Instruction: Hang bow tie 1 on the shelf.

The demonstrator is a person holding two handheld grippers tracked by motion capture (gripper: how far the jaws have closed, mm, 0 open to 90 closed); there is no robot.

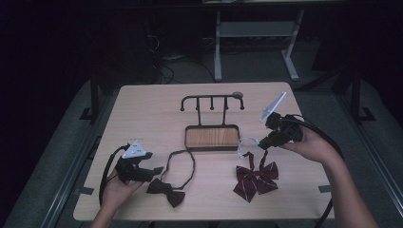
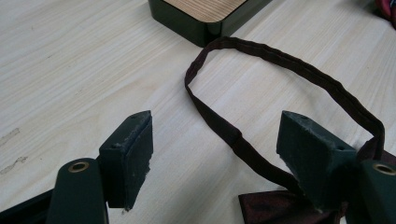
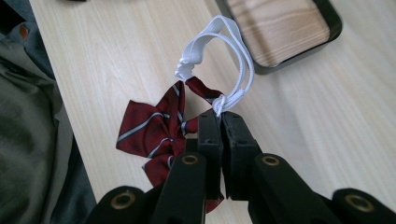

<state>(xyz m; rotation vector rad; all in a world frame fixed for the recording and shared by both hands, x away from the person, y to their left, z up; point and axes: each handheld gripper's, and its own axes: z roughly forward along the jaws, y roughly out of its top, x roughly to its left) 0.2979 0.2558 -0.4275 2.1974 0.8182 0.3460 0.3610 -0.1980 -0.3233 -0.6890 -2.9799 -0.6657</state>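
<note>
Table (image 1: 142,109) first, pale wood, wide and well lit against a dark room, and dead centre on it sits the hanger stand (image 1: 212,137), a wooden base with a black rim and a black rail of pegs rising at its twelve o'clock edge. Down at five o'clock from that stand lies the striped red bow tie (image 1: 255,177), fanned out on the tabletop, and at seven o'clock from the stand lies the dark maroon bow tie (image 1: 166,191), its thin strap (image 2: 261,58) looping away toward the base and back. Now the hands: the right gripper (image 1: 264,142), out at three o'clock from the stand, has its jaws pinched tight on the white elastic loop (image 3: 223,56) of the striped tie, right at the knot, and the loop stands up off the wood while the red bow trails below it. Over at eight o'clock the left gripper (image 1: 154,169) is held low, jaws spread wide, nothing between the pads; the maroon strap runs across the table just ahead of them, and the dark bow sits right by its right-hand jaw.
</note>
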